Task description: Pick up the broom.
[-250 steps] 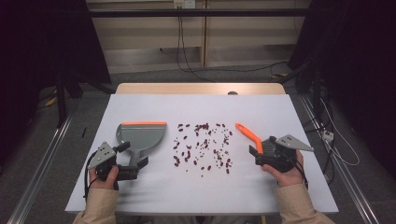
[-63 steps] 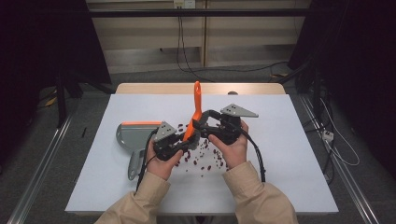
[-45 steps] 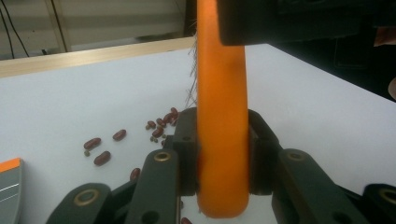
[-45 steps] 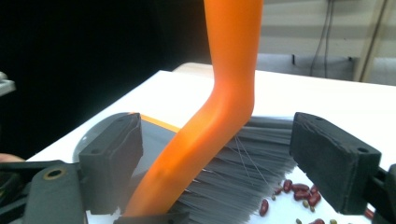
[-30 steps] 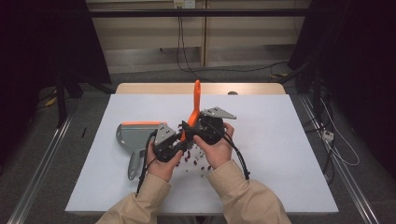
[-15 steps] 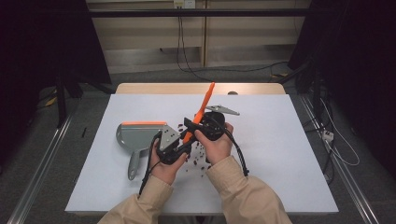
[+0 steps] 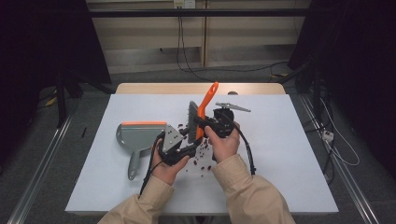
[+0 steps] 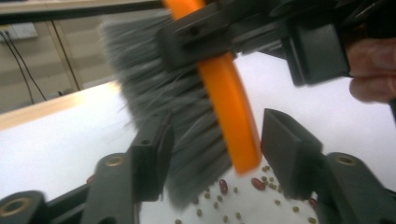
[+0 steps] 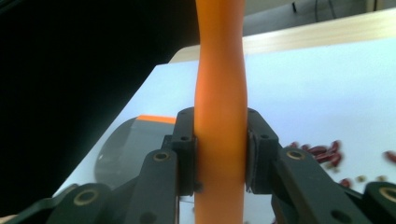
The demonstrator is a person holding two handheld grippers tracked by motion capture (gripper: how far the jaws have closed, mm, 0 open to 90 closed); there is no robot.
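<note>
A: Who has the brush [image 7: 200,114] now?

B: The right gripper [image 9: 219,154], clamped on its orange handle above the beans [image 7: 201,151], mid-table. The left gripper [image 8: 212,156] has just been opening; its jaws stand clear on either side of the bristles.

A: Next move?

B: I'd draw the left away cleanly, then tip the bristles down and sweep left toward the dustpan [image 7: 137,137].
</note>
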